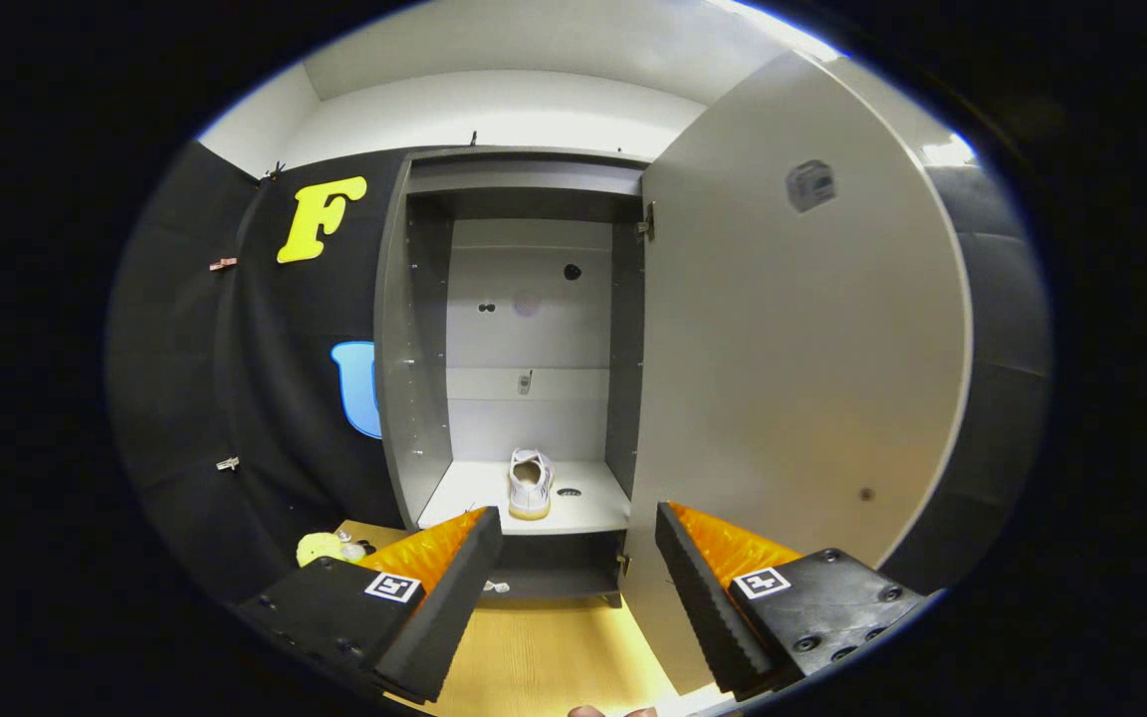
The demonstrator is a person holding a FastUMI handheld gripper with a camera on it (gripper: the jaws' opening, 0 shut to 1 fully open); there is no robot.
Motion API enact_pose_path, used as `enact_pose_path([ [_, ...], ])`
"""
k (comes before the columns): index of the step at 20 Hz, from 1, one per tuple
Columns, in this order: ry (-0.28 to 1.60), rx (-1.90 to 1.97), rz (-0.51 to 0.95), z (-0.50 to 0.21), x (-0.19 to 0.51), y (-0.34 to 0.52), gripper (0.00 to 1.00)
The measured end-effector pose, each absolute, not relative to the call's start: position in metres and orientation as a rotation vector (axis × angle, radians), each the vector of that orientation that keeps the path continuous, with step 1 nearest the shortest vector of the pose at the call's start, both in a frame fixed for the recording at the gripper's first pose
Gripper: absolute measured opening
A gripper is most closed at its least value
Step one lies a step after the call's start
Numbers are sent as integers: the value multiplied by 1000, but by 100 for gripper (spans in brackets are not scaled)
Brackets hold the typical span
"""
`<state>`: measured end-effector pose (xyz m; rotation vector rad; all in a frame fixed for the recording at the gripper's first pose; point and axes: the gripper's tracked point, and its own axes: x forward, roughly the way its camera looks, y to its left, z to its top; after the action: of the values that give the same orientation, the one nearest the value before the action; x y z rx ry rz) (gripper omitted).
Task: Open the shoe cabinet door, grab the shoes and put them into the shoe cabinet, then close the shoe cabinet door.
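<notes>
A small yellow thing (320, 546) lies on the floor (544, 652) at about 8 o'clock, just left of the cabinet (414, 329) and close to the left finger (434, 597). I cannot tell what it is.

The cabinet stands in the middle, at about 12 o'clock from the gripper (573, 597). It is tall and gray, and it is open. Inside is a flat shelf (474, 493). One white shoe (530, 483) sits on that shelf with its heel toward us. A little dark round spot (569, 492) is on the shelf just right of the shoe.

The gripper's two fingers are spread wide apart. They hold nothing. The shoe is beyond them, up past the gap.

The door (793, 368) is swung out at about 2 o'clock. Its lower edge comes down between the fingers, right beside the right finger (698, 607). A small gray sticker (810, 185) is near the top of the door.
</notes>
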<state>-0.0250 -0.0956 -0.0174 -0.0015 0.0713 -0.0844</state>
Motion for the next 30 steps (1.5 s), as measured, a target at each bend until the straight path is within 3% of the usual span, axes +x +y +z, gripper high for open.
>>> enact_pose_path([
  [8, 26, 101, -293, 2, -107, -215, 98],
  [17, 71, 71, -491, -23, -103, -333, 98],
  [30, 82, 11, -374, -31, -78, -303, 95],
])
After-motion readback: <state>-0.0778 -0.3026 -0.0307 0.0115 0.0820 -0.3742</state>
